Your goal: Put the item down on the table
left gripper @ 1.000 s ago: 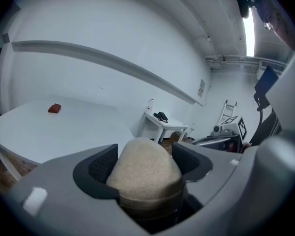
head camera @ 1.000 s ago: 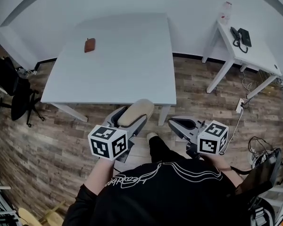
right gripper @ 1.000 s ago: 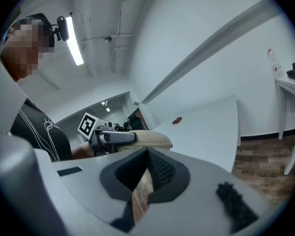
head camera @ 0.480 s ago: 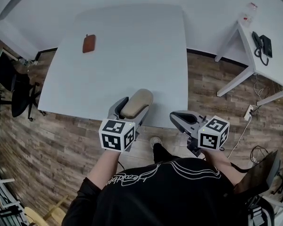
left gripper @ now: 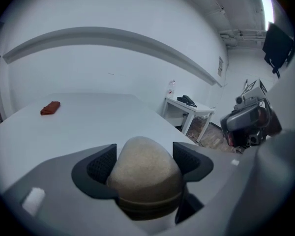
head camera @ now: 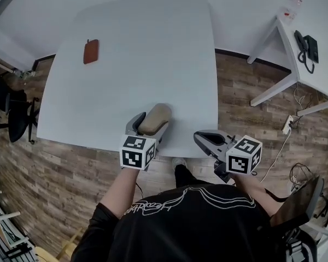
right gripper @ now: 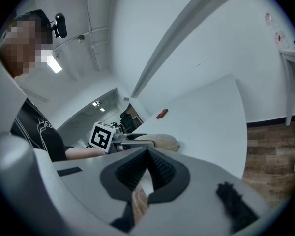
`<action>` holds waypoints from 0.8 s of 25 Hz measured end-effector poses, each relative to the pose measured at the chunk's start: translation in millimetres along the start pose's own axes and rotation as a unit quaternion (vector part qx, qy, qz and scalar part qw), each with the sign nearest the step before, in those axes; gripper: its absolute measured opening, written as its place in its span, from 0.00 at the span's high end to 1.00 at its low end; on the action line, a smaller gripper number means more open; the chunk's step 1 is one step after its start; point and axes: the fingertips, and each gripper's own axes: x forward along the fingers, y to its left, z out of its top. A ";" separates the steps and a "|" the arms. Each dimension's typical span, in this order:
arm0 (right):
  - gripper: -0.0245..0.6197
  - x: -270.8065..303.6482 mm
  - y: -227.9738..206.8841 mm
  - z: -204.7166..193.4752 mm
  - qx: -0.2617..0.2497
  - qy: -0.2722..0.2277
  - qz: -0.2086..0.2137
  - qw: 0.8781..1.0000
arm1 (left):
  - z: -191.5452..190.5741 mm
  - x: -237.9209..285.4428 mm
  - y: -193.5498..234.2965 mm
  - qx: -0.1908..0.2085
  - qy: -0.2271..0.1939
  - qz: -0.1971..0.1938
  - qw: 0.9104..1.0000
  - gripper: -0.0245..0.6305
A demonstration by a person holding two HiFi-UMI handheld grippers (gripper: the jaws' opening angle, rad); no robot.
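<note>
**Tan lump in the left fingers, over the near edge of the desk**

At the far left of the white desk (head camera: 142, 48) lies a small brown pouch (head camera: 91, 51), well apart from everything else.

Nearer the person, the left gripper (head camera: 151, 123) is over the desk's near edge. Its fingers (left gripper: 101, 167) are spread wide and clasp a rounded tan item (left gripper: 143, 163) from both sides. The item bulges up past the pads, and a darker band runs round its lower part. It appears to be carried just above the desk; no view shows whether its underside touches the surface.

As a judgement only, the matte, bread-like skin suggests something light and not slippery, perhaps a little soft. A gentle squeeze should therefore be enough, and a hard one might dent it. The present hold across the broad middle looks like the right place. The dome narrows toward the top, so pads set higher could slide off. Its rounded shape may let it rock or roll once set down, so it is best lowered onto its flatter underside, well in from the edge.

To the right, the right gripper (head camera: 206, 141) is off the desk, over the wooden floor. Its fingers (right gripper: 132, 171) are pressed together with nothing between them.

Farthest right stands a side desk (head camera: 317, 70) with a telephone (head camera: 306, 43) on it.
</note>
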 end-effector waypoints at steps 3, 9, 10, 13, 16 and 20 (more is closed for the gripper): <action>0.95 2.1 -4.7 -5.6 0.007 0.007 -0.001 1.000 | -15.9 7.0 -2.7 0.010 0.016 -0.014 1.000 0.40; 0.95 10.7 0.2 -7.5 -0.003 0.017 0.008 1.000 | -52.1 17.5 3.5 0.035 0.073 0.000 0.997 0.39; 0.95 10.8 0.9 -8.2 -0.004 0.019 0.008 1.000 | -55.0 18.1 5.5 0.034 0.075 0.004 0.997 0.39; 0.95 8.9 2.5 -12.1 -0.009 0.024 0.004 1.000 | -58.2 17.1 10.1 0.030 0.071 0.014 0.997 0.31; 0.95 6.7 9.6 -15.0 -0.017 0.025 0.000 1.000 | -57.2 8.8 11.8 0.033 0.063 0.019 0.997 0.28; 0.95 -0.6 35.2 -21.0 -0.033 0.022 0.004 0.999 | -51.7 -21.4 2.3 0.035 0.044 0.023 0.998 0.28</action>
